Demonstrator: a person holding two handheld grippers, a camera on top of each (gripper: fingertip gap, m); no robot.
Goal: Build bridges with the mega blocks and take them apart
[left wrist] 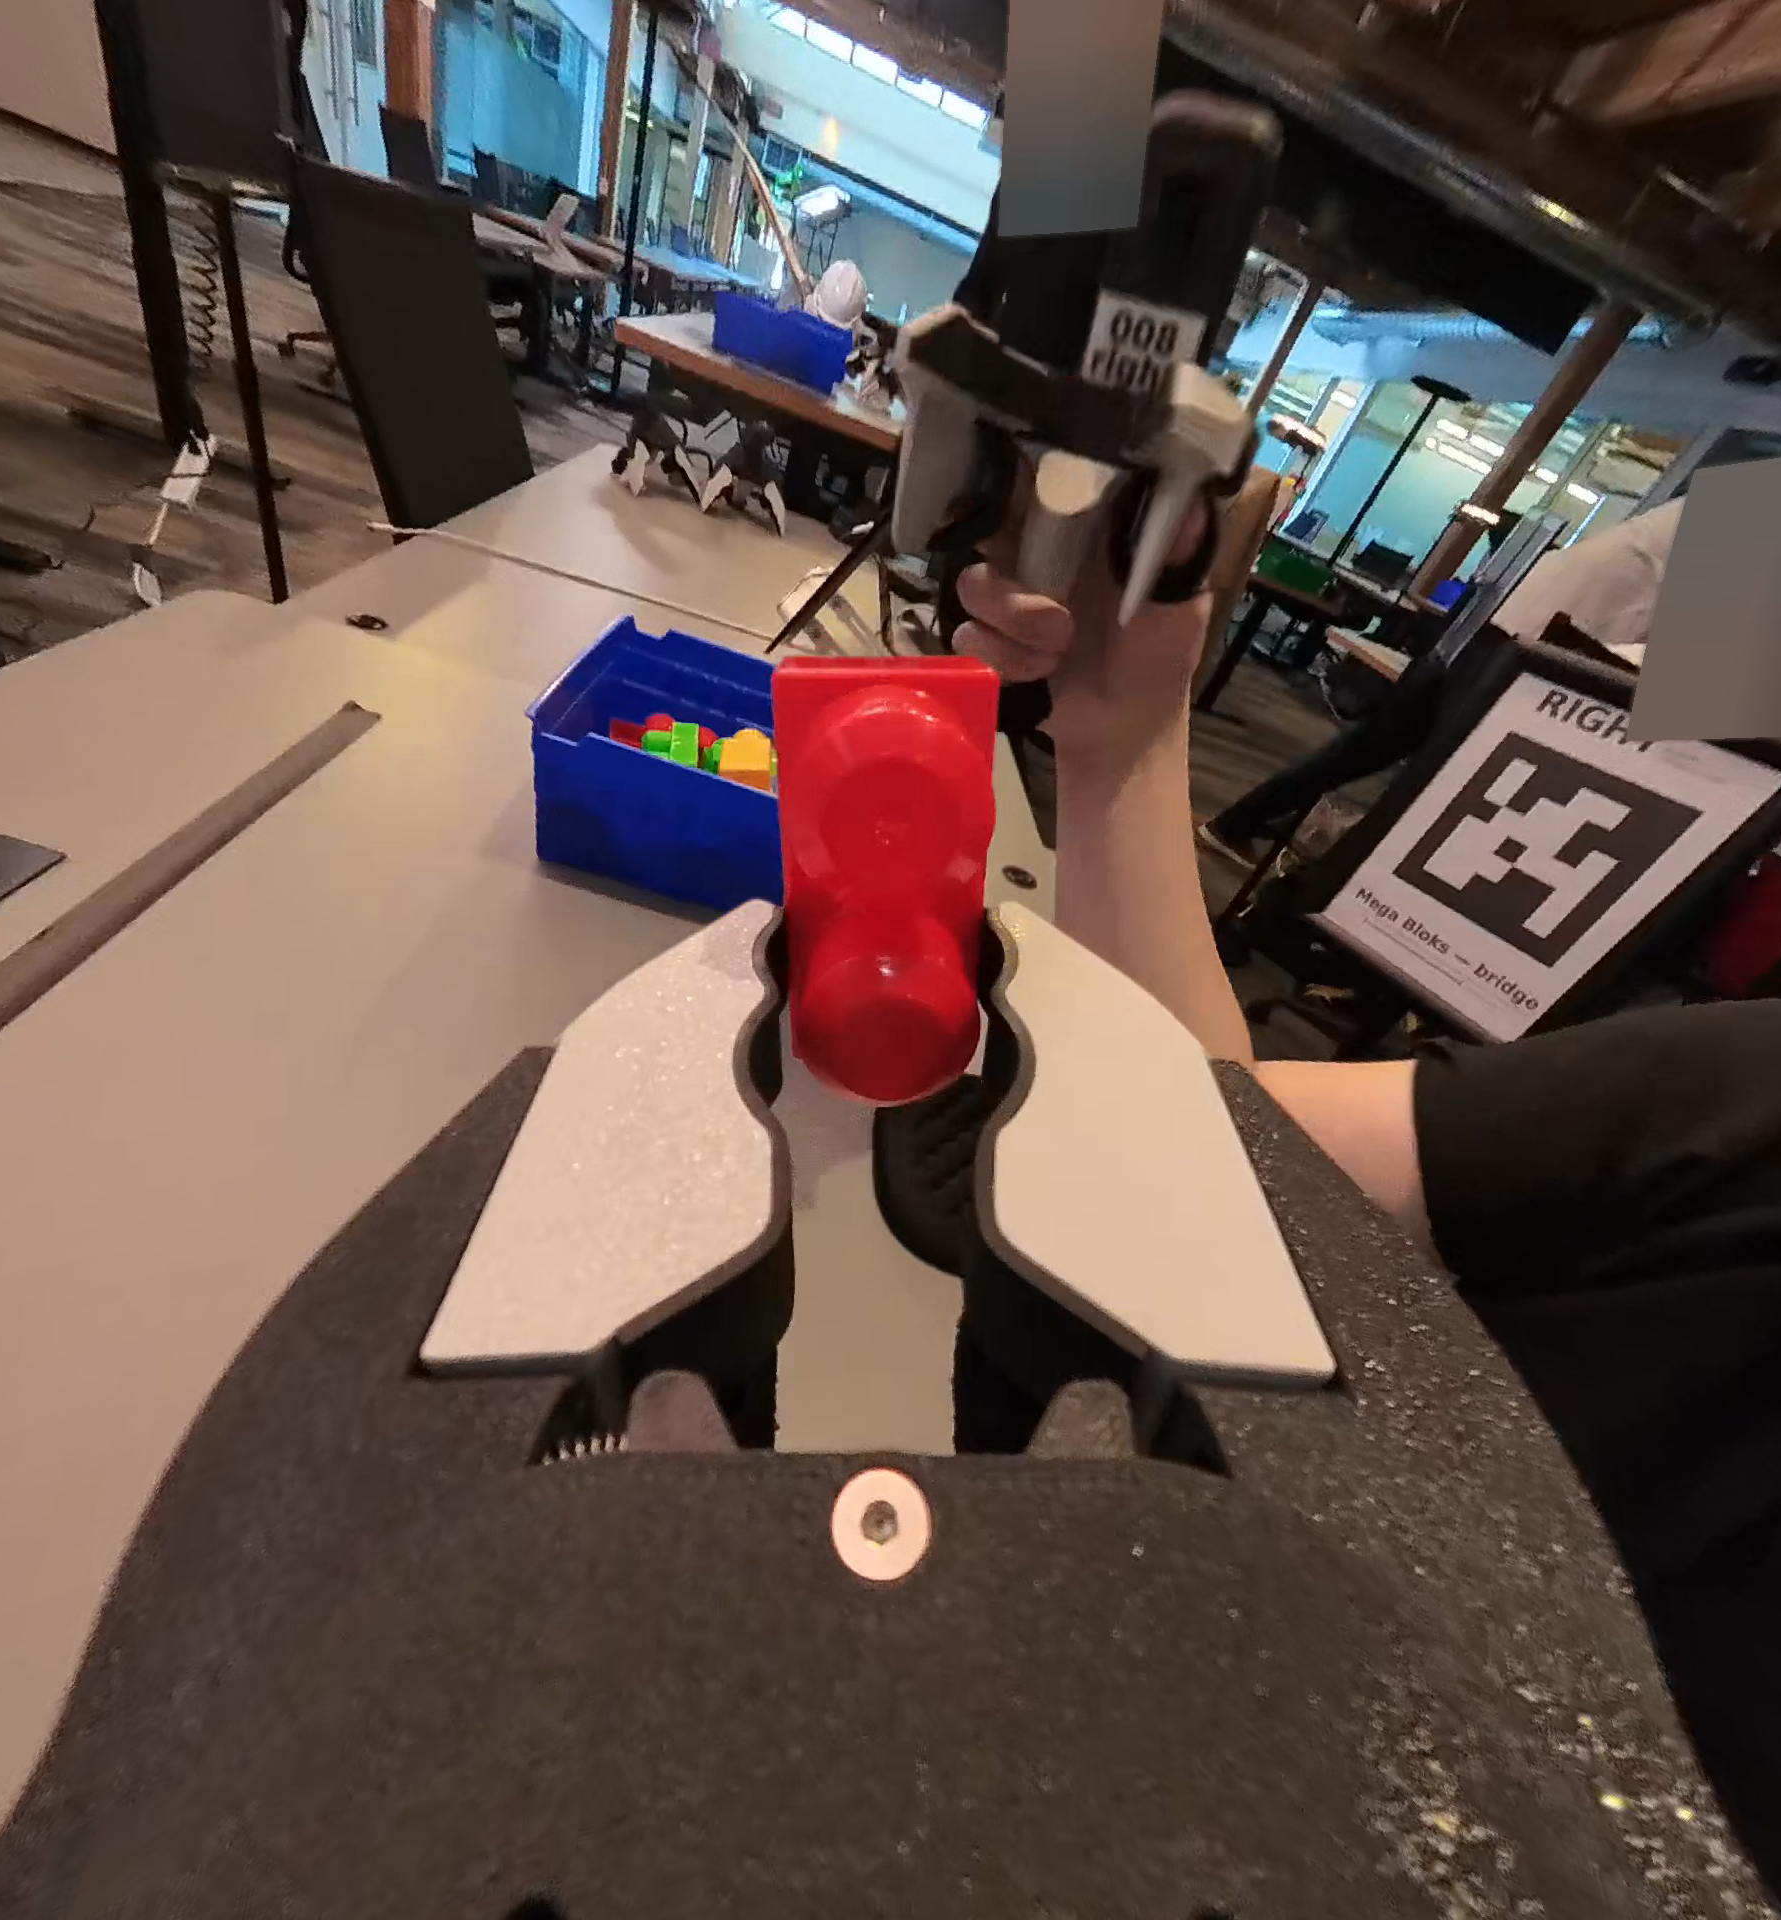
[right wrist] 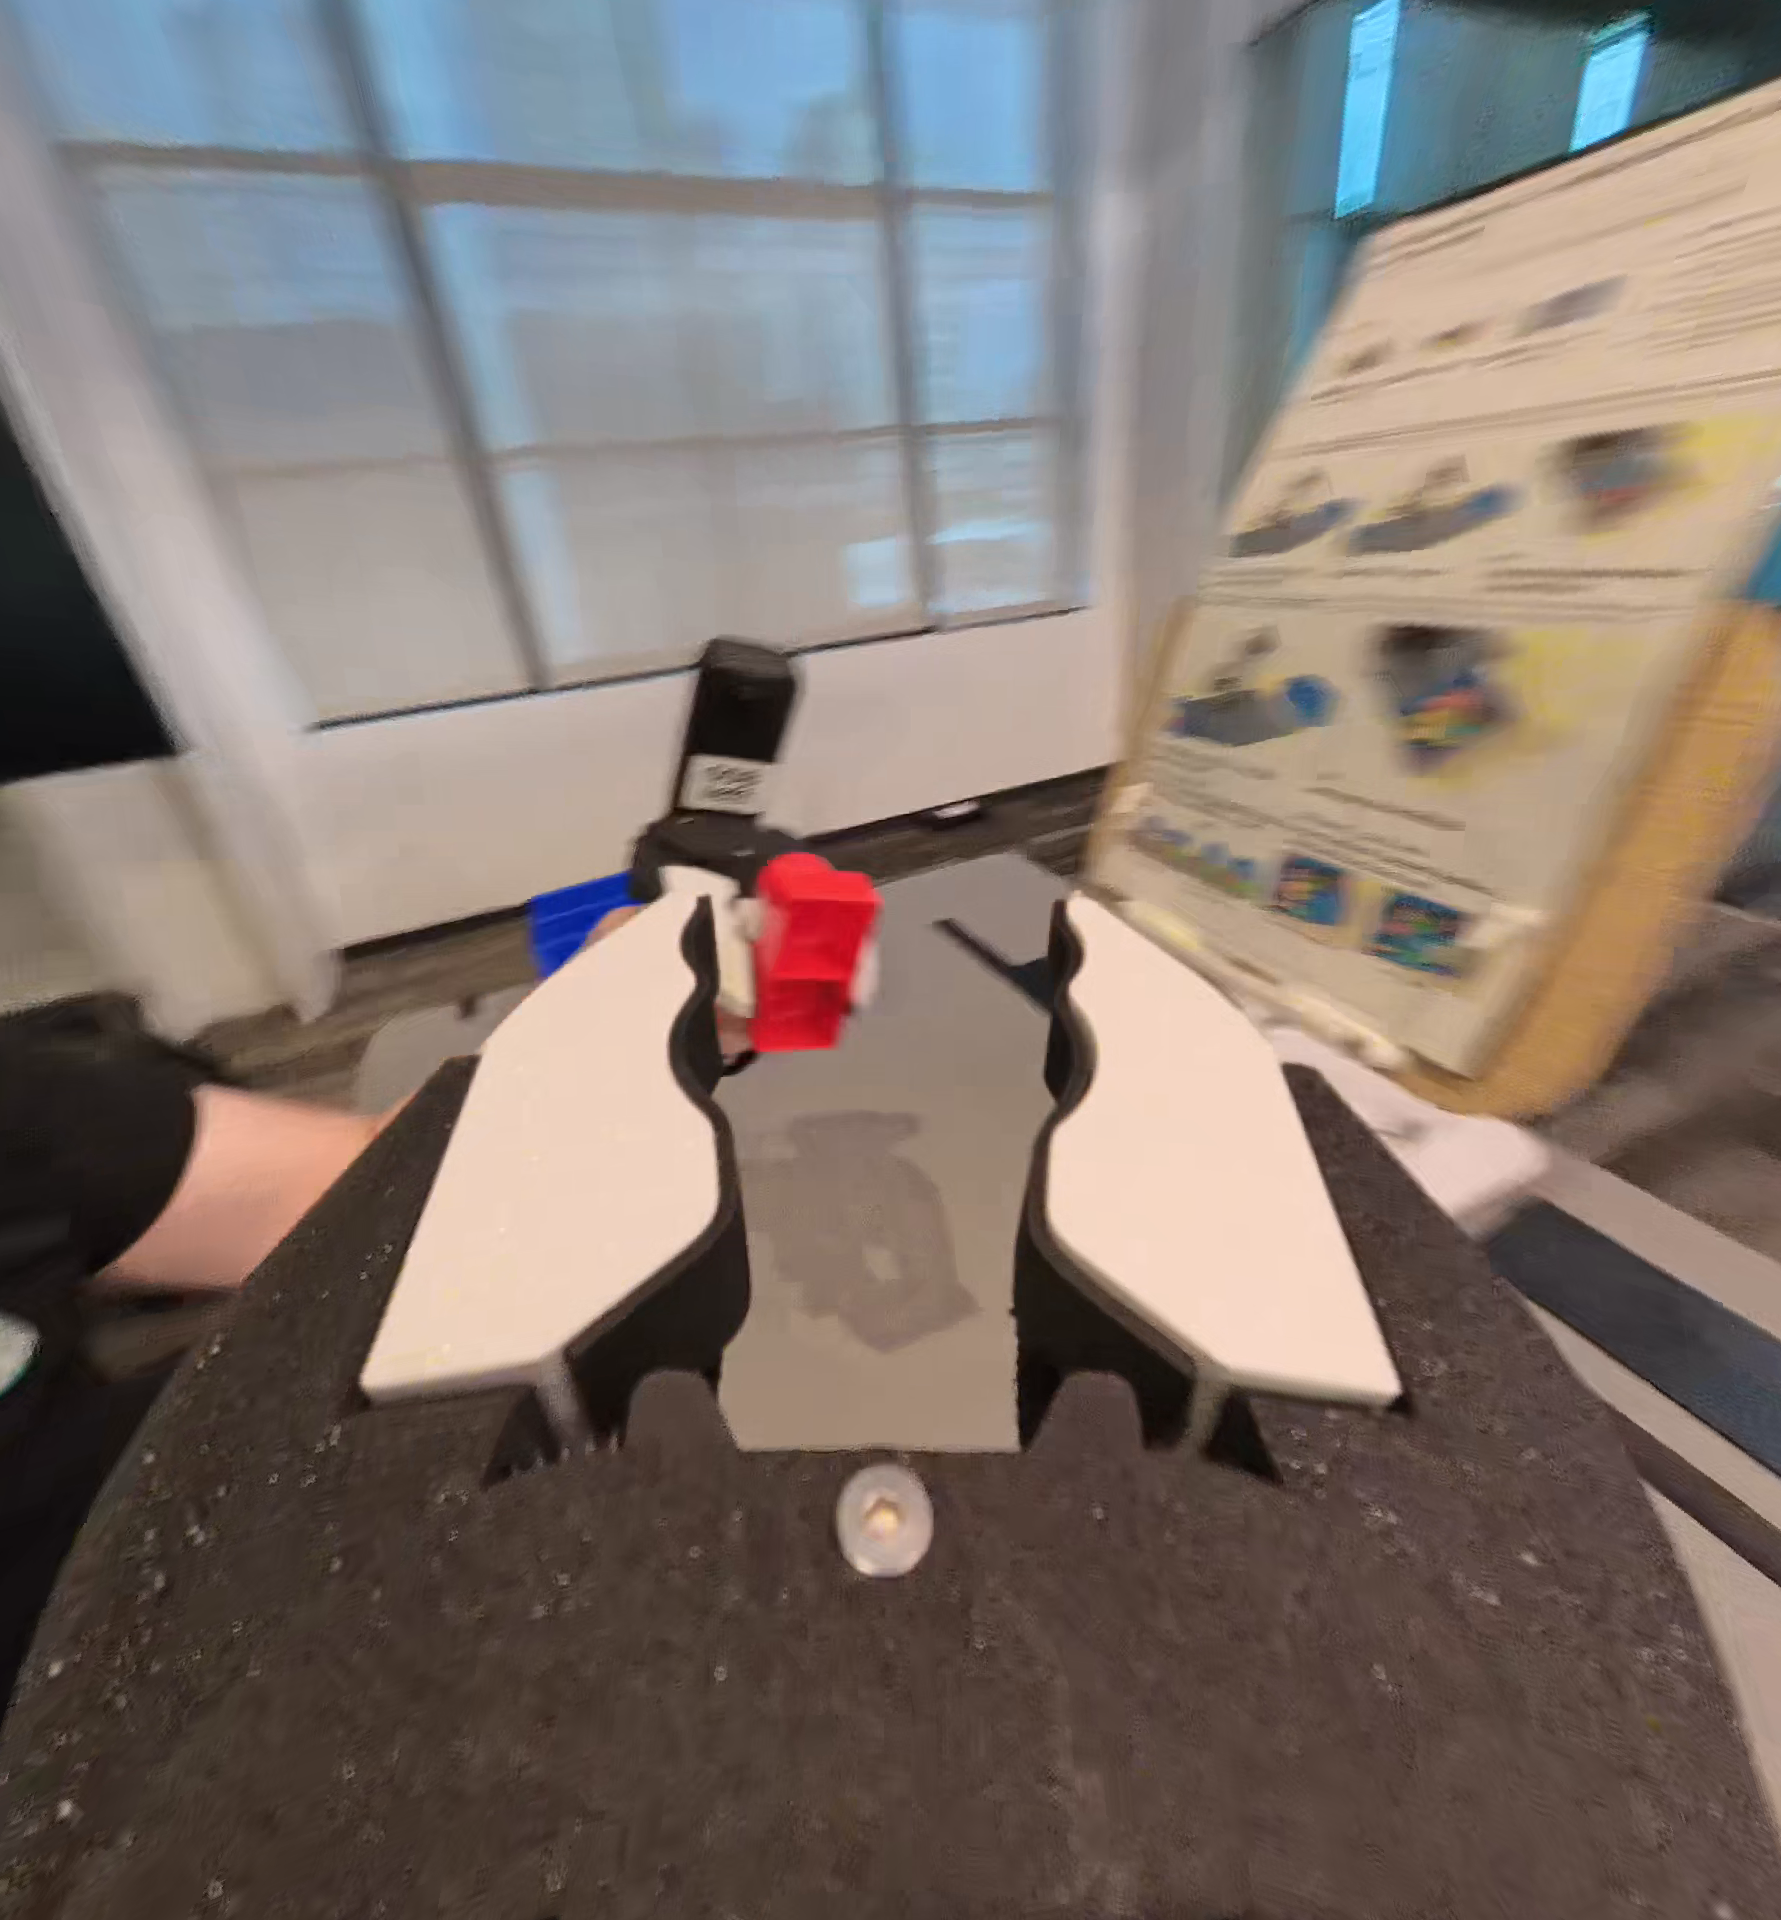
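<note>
Left gripper (left wrist: 881, 966) clenched on a red mega block (left wrist: 886, 831), gripped at its near end with the studs facing the camera and the rest jutting forward, lifted clear of the grey table (left wrist: 242, 935). Right gripper (right wrist: 881, 925) spread wide and carrying nothing, raised well above the table; seen from the left wrist view (left wrist: 1052, 520) aloft, up and to the right of the red block, fingers apart. Behind the held block, a blue bin (left wrist: 647, 821) resting on the table with a heap of red, green, yellow and orange blocks (left wrist: 704, 750) inside. No bridge anywhere in either view, nor any loose block on the table. Hard to judge from this alone whether building is only starting or taking apart is nearly over: one block out of the bin, everything else in it. Right wrist view heavily blurred, so little else to read there beyond an instruction board (right wrist: 1468, 644) standing at the right.
</note>
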